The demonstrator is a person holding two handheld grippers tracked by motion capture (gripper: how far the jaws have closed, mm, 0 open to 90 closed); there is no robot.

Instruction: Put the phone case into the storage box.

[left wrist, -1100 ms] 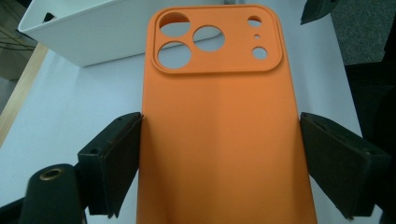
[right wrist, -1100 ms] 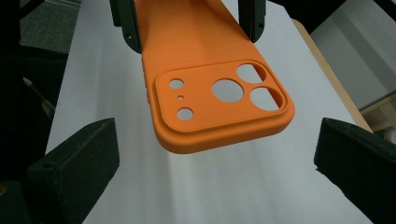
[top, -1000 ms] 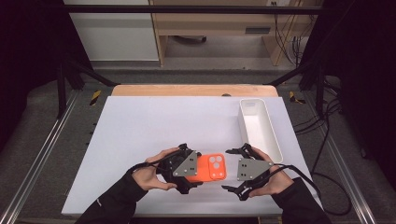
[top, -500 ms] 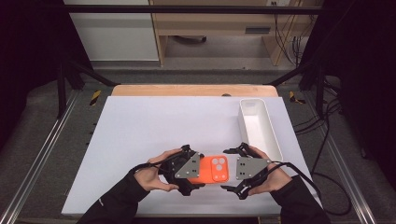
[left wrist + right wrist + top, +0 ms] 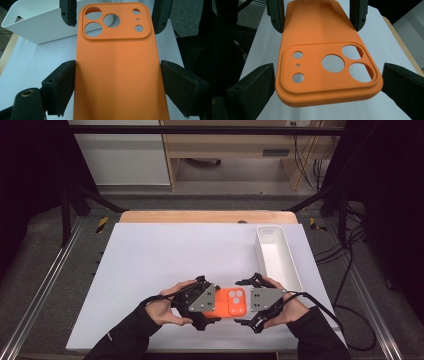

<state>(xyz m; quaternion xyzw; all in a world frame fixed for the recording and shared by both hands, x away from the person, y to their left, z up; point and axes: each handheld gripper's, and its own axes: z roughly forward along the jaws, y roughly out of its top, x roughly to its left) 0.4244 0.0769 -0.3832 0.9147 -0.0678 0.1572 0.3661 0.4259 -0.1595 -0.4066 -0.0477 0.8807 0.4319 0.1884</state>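
An orange phone case (image 5: 235, 301), camera cut-outs facing up, hangs level just above the white table (image 5: 170, 255) near its front edge. My left gripper (image 5: 216, 302) is shut on the case's plain end; in the left gripper view (image 5: 117, 85) both pads press its long edges. My right gripper (image 5: 243, 301) faces it from the right, open, its jaws standing either side of the camera end (image 5: 328, 85). In the left gripper view a thin gap shows between one right-gripper finger (image 5: 68, 12) and the case (image 5: 117, 62).
A long white bin (image 5: 292, 265) stands at the table's right side, behind the right hand; the left gripper view has it (image 5: 37, 25) beyond the case. A wooden strip (image 5: 200, 216) borders the table's far edge. Cables trail off to the right.
My right gripper has slid left, from apart from the case to around its camera end. The left gripper and the case have stayed put.
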